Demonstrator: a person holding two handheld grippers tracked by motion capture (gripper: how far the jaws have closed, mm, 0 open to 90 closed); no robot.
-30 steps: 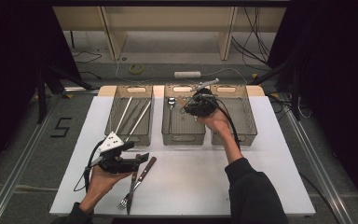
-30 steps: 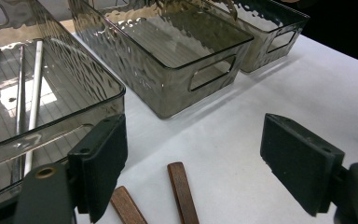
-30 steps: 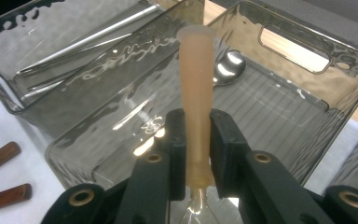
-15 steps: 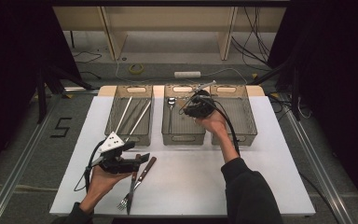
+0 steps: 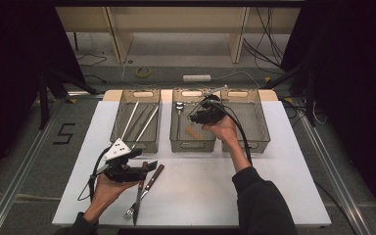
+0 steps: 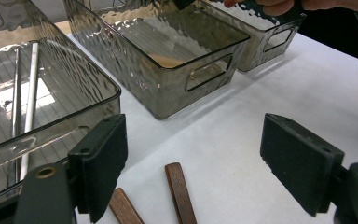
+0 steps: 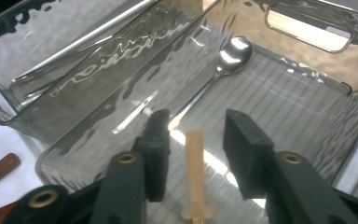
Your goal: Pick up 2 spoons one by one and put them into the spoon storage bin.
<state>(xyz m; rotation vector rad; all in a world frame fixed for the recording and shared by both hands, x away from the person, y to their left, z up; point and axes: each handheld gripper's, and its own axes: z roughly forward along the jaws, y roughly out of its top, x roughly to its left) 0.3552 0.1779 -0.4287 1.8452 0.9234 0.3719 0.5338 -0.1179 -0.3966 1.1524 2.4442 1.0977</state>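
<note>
Little has moved since the earlier frames: the right gripper [image 5: 194,116] stays poised over the middle bin [image 5: 192,145] while the left gripper [image 5: 149,169] edges slightly toward the cutlery near the table's front edge. Three smoky translucent plastic bins sit in a row along the back edge of a white table [image 5: 284,181]. From the right gripper view, its jaws are spread apart with a pale beige handled utensil [image 7: 196,177] lying between them on the ribbed floor of the middle bin; nothing is pinched, and a shiny metal spoon [image 7: 223,60] lies further back in the same bin. The left gripper's jaws are also spread wide and hold nothing, hovering just above two wooden handles [image 6: 179,191]; the high view shows these belong to a fork [image 5: 136,205] and a second wooden-handled utensil [image 5: 152,177], crossed near the front left of the table. The left bin [image 5: 122,110] holds long metal rods, possibly chopsticks [image 5: 139,122]. Sorting appears to be the job in hand. To do it well, the left gripper should drop straight over one wooden handle, close across its narrow width, and lift without dragging its neighbour. Beyond the table lie a grey floor with cables, a roll of tape, pale wooden panels and black curtains on both sides.
</note>
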